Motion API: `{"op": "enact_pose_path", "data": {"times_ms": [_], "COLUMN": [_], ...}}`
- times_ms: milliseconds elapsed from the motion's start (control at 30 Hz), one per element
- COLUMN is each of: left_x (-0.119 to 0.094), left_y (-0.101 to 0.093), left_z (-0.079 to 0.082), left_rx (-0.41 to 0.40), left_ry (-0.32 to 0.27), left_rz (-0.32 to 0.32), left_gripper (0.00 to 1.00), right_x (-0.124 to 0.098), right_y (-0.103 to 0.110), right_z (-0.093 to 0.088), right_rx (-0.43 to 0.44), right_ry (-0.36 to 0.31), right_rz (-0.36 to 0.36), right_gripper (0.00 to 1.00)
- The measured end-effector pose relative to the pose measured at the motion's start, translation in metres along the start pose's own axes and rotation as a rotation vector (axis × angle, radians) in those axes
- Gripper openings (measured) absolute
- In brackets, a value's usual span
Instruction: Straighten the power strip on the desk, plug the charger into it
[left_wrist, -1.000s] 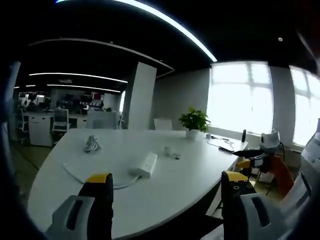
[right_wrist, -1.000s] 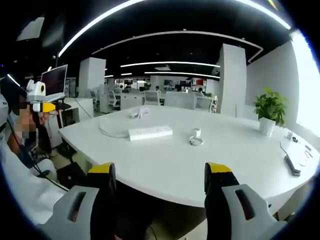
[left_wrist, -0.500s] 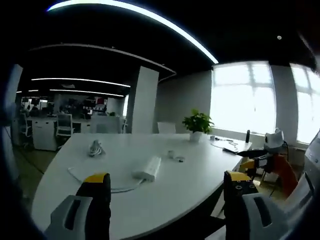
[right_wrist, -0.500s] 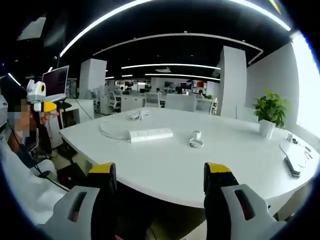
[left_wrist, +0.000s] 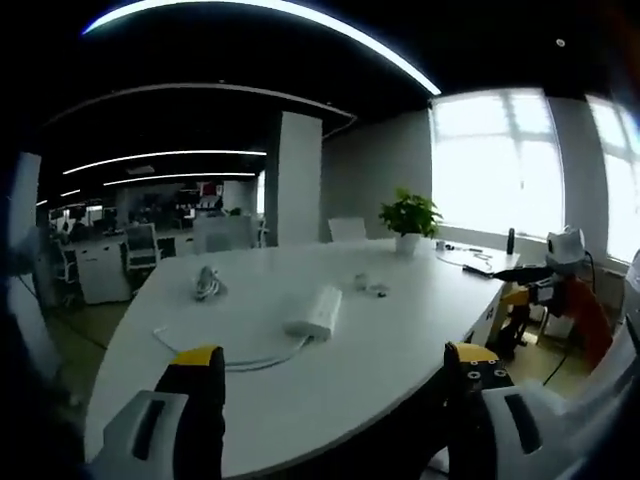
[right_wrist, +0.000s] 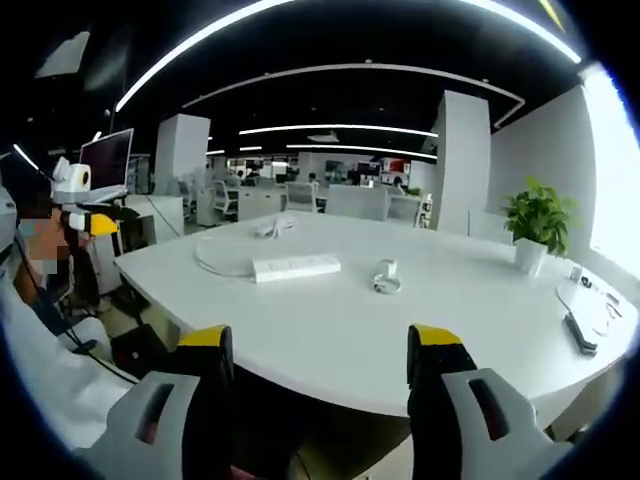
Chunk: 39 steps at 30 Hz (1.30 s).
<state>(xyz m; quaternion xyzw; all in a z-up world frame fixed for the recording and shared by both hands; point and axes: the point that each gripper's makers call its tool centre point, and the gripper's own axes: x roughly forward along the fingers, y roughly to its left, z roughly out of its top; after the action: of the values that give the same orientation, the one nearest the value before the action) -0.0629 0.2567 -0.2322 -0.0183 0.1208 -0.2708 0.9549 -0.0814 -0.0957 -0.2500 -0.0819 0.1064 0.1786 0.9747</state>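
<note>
Both grippers held open above the desk (right_wrist: 330, 340).
The power strip (right_wrist: 296, 267) and charger (right_wrist: 384, 278) are seen apart; the coiled cable (left_wrist: 207, 283) is clearer in the left gripper view.

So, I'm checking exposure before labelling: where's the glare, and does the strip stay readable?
Left gripper view: the bright windows blow out to white, and the white rectangular power strip looks soft. Right gripper view: evener light, the strip sharper, straight ceiling lights bowed by the fisheye.
</note>
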Motion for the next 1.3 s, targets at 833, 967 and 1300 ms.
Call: {"op": "enact_pose_path", "data": {"times_ms": [833, 967, 1300], "left_x": [0.005, 0.010, 0.031], "left_y": [0.006, 0.006, 0.012], "left_z": [-0.013, -0.016, -0.016], "left_rx": [0.001, -0.005, -0.014], "left_ry": [0.064, 0.074, 0.091], "left_rz": [0.028, 0.024, 0.023], "left_gripper": [0.91, 0.91, 0.90], "right_x": [0.013, 0.020, 0.040], "right_y": [0.000, -0.002, -0.006], "right_z": [-0.003, -0.007, -0.011], "right_rx": [0.024, 0.019, 0.018], "right_ry": [0.001, 0.017, 0.037], "right_rz": [0.011, 0.016, 0.050], "right_gripper": [0.70, 0.70, 0.70]}}
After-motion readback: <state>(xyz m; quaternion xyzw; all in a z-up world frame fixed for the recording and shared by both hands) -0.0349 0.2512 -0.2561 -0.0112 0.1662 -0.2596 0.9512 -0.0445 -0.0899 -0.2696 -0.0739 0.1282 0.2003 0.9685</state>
